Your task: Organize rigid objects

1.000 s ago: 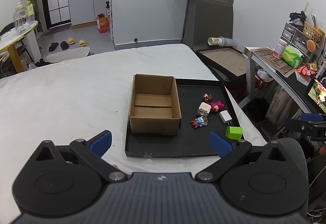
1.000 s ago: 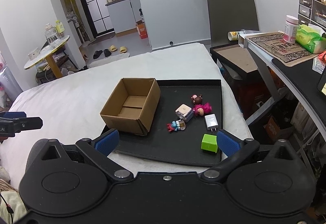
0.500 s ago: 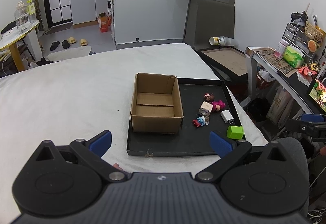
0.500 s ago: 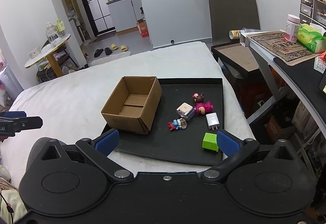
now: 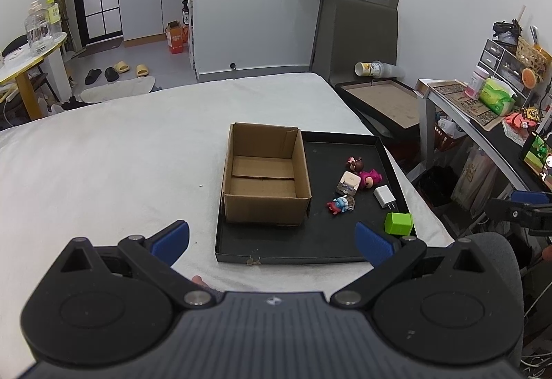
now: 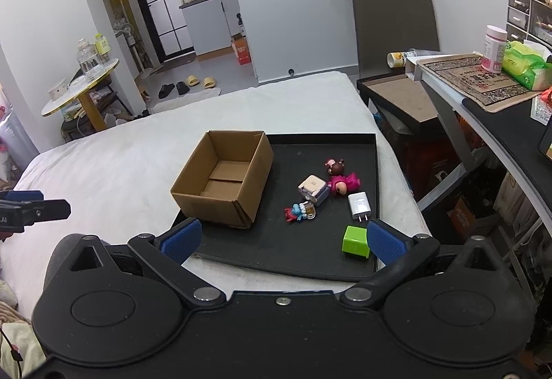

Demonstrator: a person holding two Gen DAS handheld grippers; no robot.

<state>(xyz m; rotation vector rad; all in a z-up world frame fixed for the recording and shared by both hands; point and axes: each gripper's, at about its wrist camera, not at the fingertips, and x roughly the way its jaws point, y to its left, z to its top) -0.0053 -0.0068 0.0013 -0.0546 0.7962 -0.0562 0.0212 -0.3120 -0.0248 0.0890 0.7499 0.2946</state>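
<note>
An empty open cardboard box (image 5: 265, 179) (image 6: 224, 179) stands on the left part of a black tray (image 5: 321, 241) (image 6: 310, 261) on a white bed. Right of it on the tray lie a green cube (image 5: 398, 223) (image 6: 355, 241), a white charger (image 5: 384, 196) (image 6: 358, 205), a pale square case (image 5: 348, 182) (image 6: 312, 187), a pink doll (image 5: 369, 177) (image 6: 341, 182) and a small blue-red figure (image 5: 339, 205) (image 6: 298, 211). My left gripper (image 5: 272, 239) is open and empty, near the tray's front edge. My right gripper (image 6: 283, 241) is open and empty, above the tray's front edge beside the green cube.
The white bed (image 5: 103, 165) spreads to the left. A dark desk (image 6: 500, 110) with clutter and a low brown-topped stand (image 6: 400, 92) are on the right. A grey chair (image 6: 393, 20) stands beyond the bed.
Both grippers have drifted slightly; the tray and box sit a little higher in the views. Nothing on the tray has moved.
</note>
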